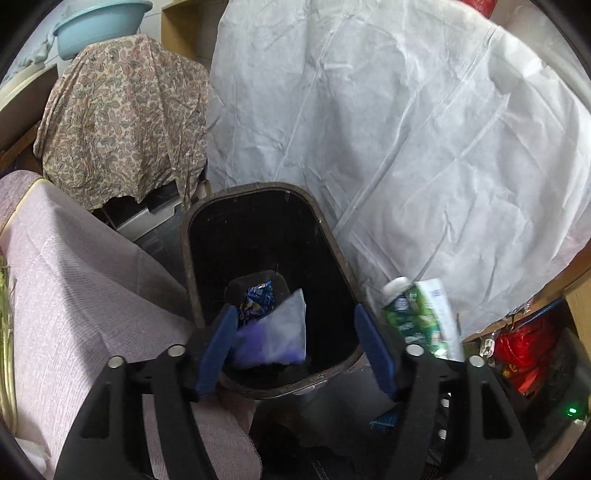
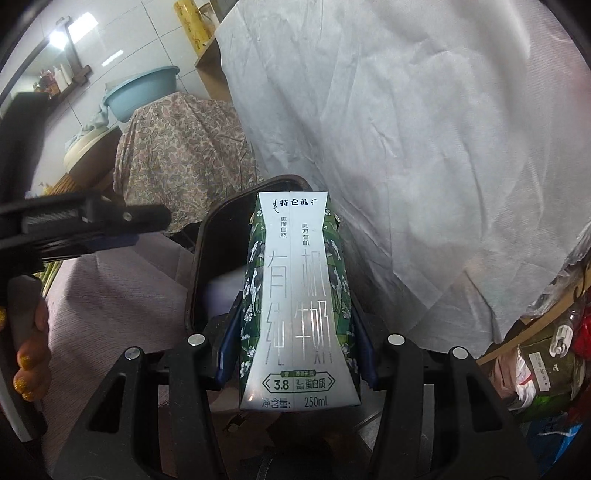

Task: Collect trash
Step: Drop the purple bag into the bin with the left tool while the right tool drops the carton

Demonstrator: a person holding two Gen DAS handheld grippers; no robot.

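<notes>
A black trash bin [image 1: 332, 254] stands open below my left gripper [image 1: 295, 321], which is open and empty over its mouth. Inside the bin lie a white and purple packet [image 1: 280, 332] and a blue wrapper [image 1: 258, 299]. My right gripper [image 2: 295, 314] is shut on a green and white milk carton [image 2: 299, 302], held just in front of the bin [image 2: 207, 251]. The carton also shows in the left wrist view [image 1: 424, 317], to the right of the bin. The left gripper shows at the left of the right wrist view [image 2: 85, 232].
A white sheet [image 1: 406, 129] hangs behind the bin. A paisley cloth [image 1: 122, 118] covers something at the back left, with a blue basin [image 1: 99, 26] above. A pink cloth [image 1: 74, 280] lies left of the bin. Red bags [image 1: 524, 354] sit low at the right.
</notes>
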